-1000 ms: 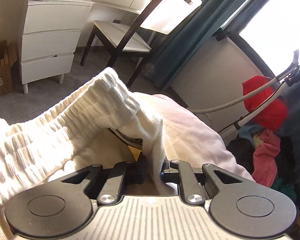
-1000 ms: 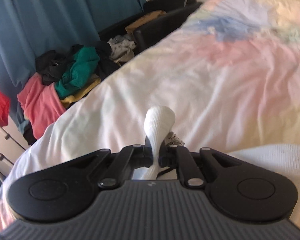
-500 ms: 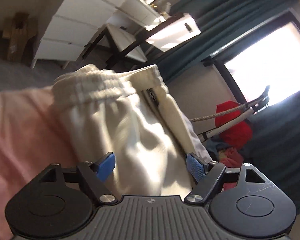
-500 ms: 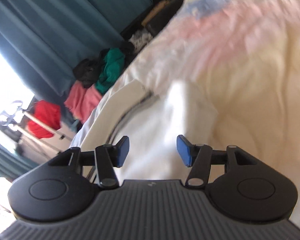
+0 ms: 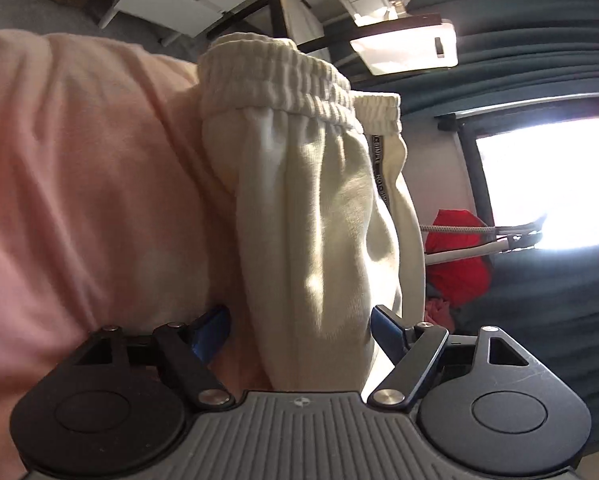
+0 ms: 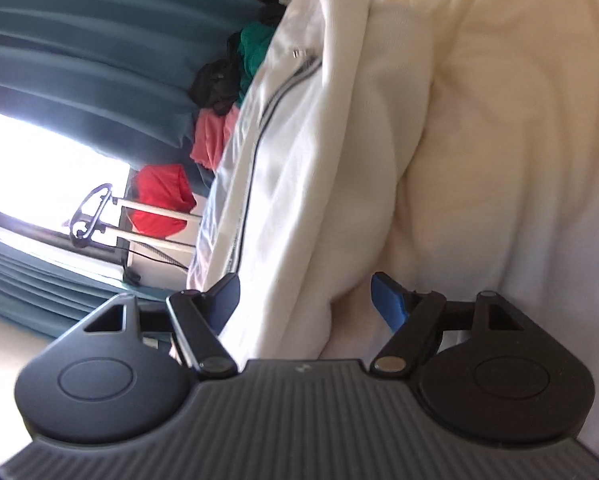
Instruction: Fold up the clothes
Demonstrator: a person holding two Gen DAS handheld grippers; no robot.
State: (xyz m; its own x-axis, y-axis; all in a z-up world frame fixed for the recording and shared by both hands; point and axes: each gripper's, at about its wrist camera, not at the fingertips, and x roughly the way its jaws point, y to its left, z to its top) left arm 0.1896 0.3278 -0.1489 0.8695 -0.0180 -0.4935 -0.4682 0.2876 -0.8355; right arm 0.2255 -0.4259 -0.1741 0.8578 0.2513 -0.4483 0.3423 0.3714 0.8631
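While both grippers stand spread, the cream sweatpants (image 5: 319, 208) lie folded on the bedspread (image 5: 79, 180).
The left gripper (image 5: 299, 330) has its blue pads apart with the trouser fabric between them; the right gripper (image 6: 305, 300) likewise straddles the same garment, gripping nothing.

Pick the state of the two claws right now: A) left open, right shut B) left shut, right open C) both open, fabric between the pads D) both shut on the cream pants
C: the left claw and the right claw both have their blue pads spread wide, with the cream pants lying loose between them on the bedspread.
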